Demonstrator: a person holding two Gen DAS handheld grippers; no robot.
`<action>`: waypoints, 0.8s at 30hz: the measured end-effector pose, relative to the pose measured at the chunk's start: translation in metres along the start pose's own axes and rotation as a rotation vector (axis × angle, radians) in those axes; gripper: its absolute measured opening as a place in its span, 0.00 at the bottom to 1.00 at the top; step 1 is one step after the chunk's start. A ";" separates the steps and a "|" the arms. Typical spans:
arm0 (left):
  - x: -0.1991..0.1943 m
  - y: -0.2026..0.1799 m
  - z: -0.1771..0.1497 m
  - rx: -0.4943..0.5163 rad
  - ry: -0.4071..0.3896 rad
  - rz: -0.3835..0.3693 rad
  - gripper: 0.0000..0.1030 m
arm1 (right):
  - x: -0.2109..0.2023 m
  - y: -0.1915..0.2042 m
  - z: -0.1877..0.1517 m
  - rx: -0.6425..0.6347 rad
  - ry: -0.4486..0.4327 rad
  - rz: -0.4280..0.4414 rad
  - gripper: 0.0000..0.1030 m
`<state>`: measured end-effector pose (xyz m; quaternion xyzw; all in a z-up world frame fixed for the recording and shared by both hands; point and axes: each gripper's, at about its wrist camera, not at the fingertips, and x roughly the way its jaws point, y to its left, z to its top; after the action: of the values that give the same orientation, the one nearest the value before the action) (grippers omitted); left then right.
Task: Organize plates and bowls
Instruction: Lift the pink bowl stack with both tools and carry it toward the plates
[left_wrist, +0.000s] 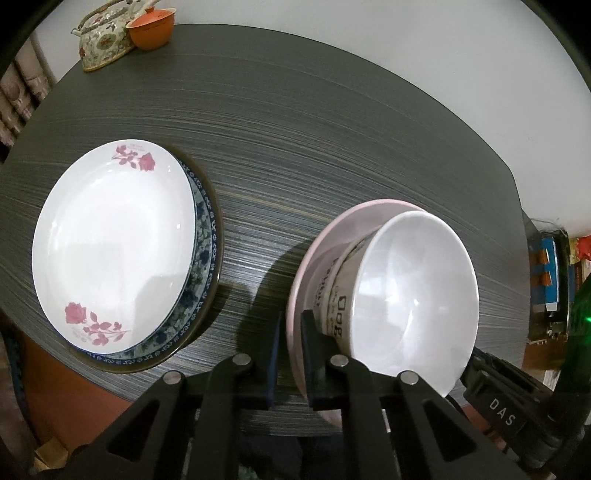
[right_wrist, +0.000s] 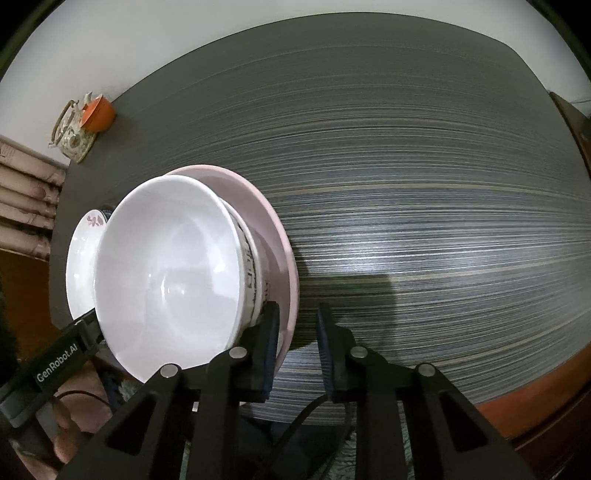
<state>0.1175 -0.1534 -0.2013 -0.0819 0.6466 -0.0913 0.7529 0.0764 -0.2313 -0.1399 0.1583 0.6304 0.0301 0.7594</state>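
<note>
A white bowl (left_wrist: 410, 295) with dark characters on its outside sits in a pink plate (left_wrist: 325, 236) near the table's front edge. My left gripper (left_wrist: 291, 350) is shut on the pink plate's left rim, one pad on each side. In the right wrist view the same bowl (right_wrist: 166, 266) and pink plate (right_wrist: 266, 206) appear, and my right gripper (right_wrist: 297, 343) straddles the plate's right rim. Its left pad is at the rim's inner side, but a gap shows before the right pad. To the left, a white rose-patterned plate (left_wrist: 114, 243) lies on a blue-patterned plate (left_wrist: 203, 236).
A floral teapot (left_wrist: 103, 40) and an orange cup (left_wrist: 151, 29) stand at the far left corner of the dark streaked table (right_wrist: 406, 221). Its front edge (left_wrist: 221, 391) runs just under the grippers. Boxes and clutter (left_wrist: 546, 273) sit off the table's right end.
</note>
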 end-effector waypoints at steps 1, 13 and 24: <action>0.000 -0.001 0.000 -0.004 0.001 0.001 0.09 | 0.000 0.000 0.000 0.002 0.001 0.003 0.20; 0.000 -0.004 -0.003 0.029 -0.010 0.005 0.07 | -0.002 0.000 -0.003 -0.010 -0.010 0.022 0.13; -0.002 -0.007 -0.002 0.037 -0.019 0.012 0.07 | -0.002 0.002 -0.004 -0.005 -0.022 0.024 0.13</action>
<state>0.1147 -0.1598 -0.1985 -0.0650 0.6379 -0.0978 0.7611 0.0721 -0.2287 -0.1384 0.1645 0.6200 0.0391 0.7662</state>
